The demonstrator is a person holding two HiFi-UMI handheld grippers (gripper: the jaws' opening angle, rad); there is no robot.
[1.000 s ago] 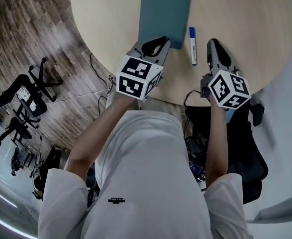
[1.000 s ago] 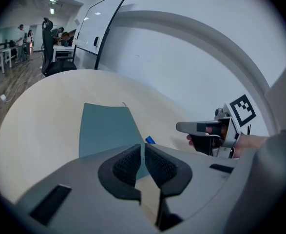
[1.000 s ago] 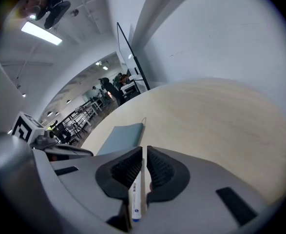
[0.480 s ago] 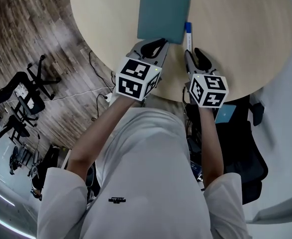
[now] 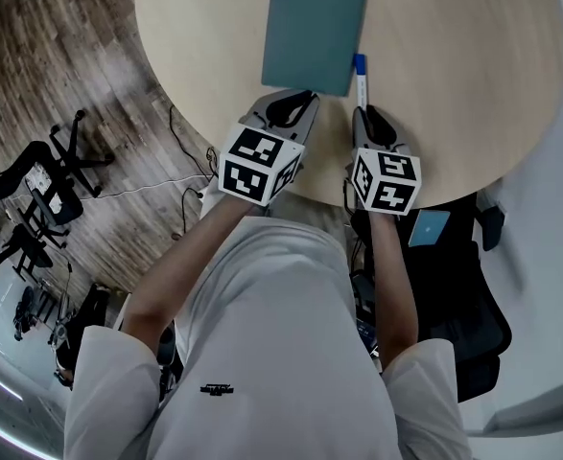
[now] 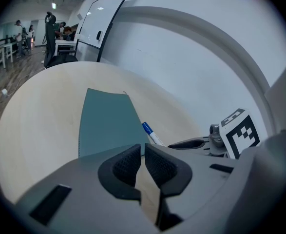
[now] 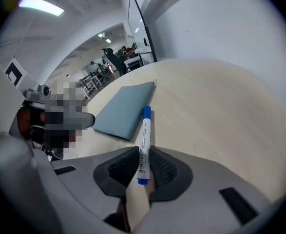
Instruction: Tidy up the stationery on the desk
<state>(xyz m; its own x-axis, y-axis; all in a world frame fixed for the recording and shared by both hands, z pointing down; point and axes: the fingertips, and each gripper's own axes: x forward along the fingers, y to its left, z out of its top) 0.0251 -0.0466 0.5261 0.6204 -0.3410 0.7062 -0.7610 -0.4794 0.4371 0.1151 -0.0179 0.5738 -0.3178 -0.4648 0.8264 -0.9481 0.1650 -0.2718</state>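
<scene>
A teal notebook [image 5: 315, 32] lies flat on the round, pale wooden desk [image 5: 454, 84]. Along its right edge runs a white marker with blue cap [image 5: 360, 77]. My right gripper [image 5: 365, 113] is shut on the marker's near end; in the right gripper view the marker [image 7: 144, 140] sits clamped between the pads [image 7: 143, 162] and points toward the notebook [image 7: 123, 111]. My left gripper [image 5: 295, 99] hovers at the notebook's near edge, jaws shut with nothing in them [image 6: 143, 150]. The left gripper view also shows the notebook [image 6: 106, 123] and marker [image 6: 151, 133] ahead.
The desk's near edge curves just under both grippers. A black office chair [image 5: 454, 286] stands below the desk on the right. Cables and black stands [image 5: 32, 199] lie on the wooden floor at the left. A whiteboard [image 6: 104, 26] stands beyond the desk.
My right gripper came in from the right and closed on the marker, which has shifted left and up beside the notebook. The left gripper has barely moved.
</scene>
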